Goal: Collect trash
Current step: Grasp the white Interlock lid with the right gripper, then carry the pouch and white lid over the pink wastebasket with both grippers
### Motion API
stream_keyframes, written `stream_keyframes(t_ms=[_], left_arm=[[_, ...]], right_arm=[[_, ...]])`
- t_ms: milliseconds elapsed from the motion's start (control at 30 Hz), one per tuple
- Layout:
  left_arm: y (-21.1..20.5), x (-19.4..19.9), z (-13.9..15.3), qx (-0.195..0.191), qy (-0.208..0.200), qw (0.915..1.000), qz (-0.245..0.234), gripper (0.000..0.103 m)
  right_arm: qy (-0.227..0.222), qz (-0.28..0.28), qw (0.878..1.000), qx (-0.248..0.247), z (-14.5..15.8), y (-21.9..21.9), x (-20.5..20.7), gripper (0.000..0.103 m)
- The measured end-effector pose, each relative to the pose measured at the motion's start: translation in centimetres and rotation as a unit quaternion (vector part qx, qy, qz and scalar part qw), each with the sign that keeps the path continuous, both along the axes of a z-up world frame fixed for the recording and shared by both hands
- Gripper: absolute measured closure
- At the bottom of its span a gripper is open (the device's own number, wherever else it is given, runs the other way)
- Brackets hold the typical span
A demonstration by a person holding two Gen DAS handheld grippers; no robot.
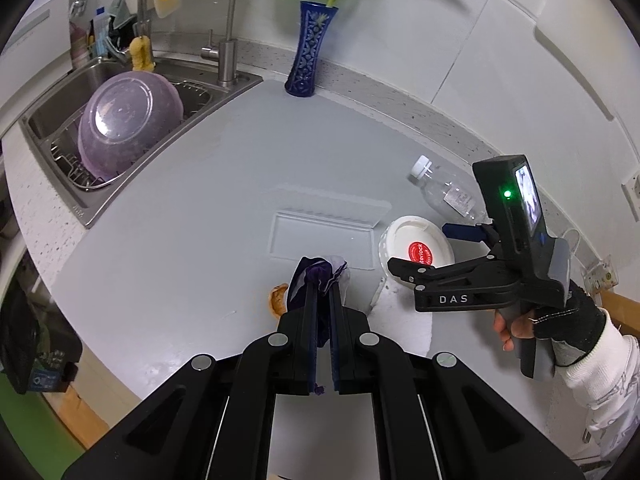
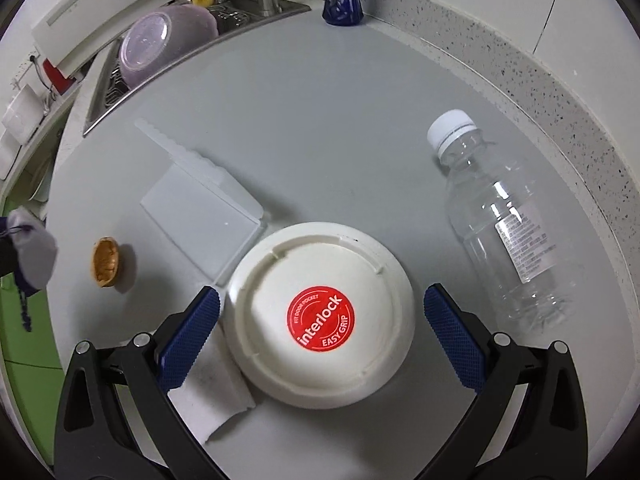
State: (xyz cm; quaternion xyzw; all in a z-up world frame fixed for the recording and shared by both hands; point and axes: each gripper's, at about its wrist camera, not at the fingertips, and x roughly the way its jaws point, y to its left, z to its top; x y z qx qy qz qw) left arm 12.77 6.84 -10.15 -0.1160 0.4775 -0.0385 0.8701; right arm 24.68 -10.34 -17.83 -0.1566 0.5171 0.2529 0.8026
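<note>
The left gripper [image 1: 323, 280], at lower centre of its view, is clamped on a crumpled purple-and-white wrapper [image 1: 320, 276] held above the grey counter [image 1: 260, 152]. The right gripper [image 2: 320, 320] has its jaws wide apart on either side of a white lid [image 2: 320, 316] with a red sticker, pads not touching it. A clear bottle [image 2: 508, 232] lies at right, a nutshell [image 2: 106, 262] at left, and a clear tray [image 2: 200, 208] at upper left of the lid.
</note>
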Motion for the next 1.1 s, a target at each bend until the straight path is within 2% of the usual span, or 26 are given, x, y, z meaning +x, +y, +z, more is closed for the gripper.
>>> stream_keyframes(t_ms=[100,133,267,467,633,833,967,1100], left_arm=[[0.2,-0.2,0.0,0.0,0.0,1.0,0.004,0.098],[0.3,-0.3,0.0,0.0,0.0,1.0,0.005,0.098],[0.5,-0.8,0.2,-0.001,-0.001,1.0,0.01,0.098],[0.8,-1.6,0.5,-0.002,-0.007,0.9999,0.016,0.098],[0.9,-2.8,1.4,-0.002,-0.015,0.9996,0.023,0.098],[2.2,-6.4,3.2,0.007,-0.028,0.9983,0.051,0.098],[3.7,-10.0,4.2,0.015,-0.036,0.9958,0.082,0.098],[5.9,-14.7,5.1,0.024,-0.04,0.9913,0.123,0.098]], right_arm=[[0.001,-0.003,1.0,-0.006,-0.5,0.2,0.1,0.004],[0.001,-0.003,1.0,-0.006,-0.6,0.2,0.1,0.008],[0.0,-0.005,1.0,-0.004,-0.8,0.3,-0.1,0.008],[-0.025,-0.01,1.0,0.009,0.7,-0.5,-0.9,0.008],[-0.063,0.0,0.998,0.019,4.2,-1.7,-2.8,0.008],[-0.112,0.061,0.99,0.052,10.5,-1.9,-7.9,0.008],[-0.127,0.115,0.982,0.082,14.0,-0.2,-11.9,0.008],[-0.124,0.167,0.971,0.114,16.0,3.2,-16.2,0.008]])
